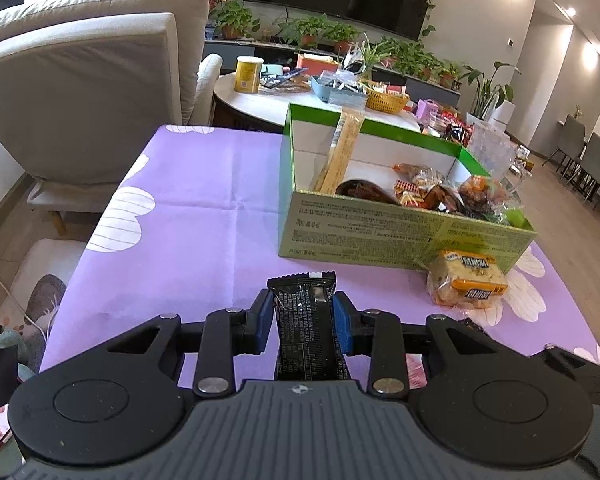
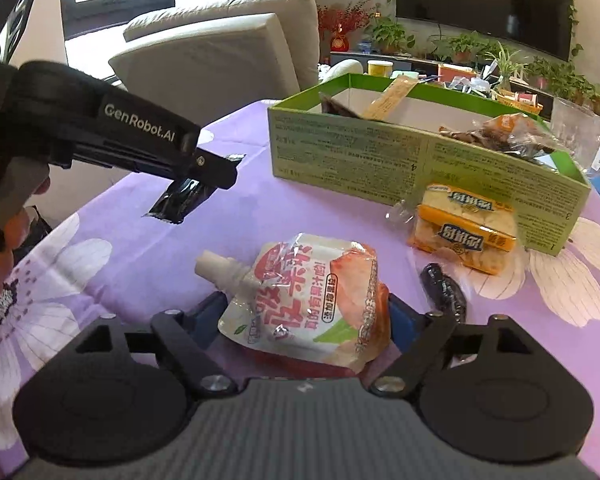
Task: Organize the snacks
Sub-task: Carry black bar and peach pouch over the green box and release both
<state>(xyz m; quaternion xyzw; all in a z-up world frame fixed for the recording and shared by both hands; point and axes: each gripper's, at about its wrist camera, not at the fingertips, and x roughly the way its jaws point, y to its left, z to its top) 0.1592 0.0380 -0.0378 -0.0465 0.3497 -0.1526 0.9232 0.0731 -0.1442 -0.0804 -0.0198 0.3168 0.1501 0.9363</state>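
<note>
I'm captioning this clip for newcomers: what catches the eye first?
The green box of snacks on the purple flowered tablecloth. Nearer, the left gripper clamps a black wrapped bar, and a pink spouted pouch sits between the right gripper fingers.

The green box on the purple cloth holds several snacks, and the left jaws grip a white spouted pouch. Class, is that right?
One slip: the left gripper holds a black snack wrapper, shown in the left wrist view. The green box on the purple cloth does hold several snacks.

tablecloth (image 1: 204,200): lilac fabric, white flower prints
cardboard box (image 1: 380,228) on it: green outside, white inside
snack bar wrapper (image 1: 306,320): black foil
</note>
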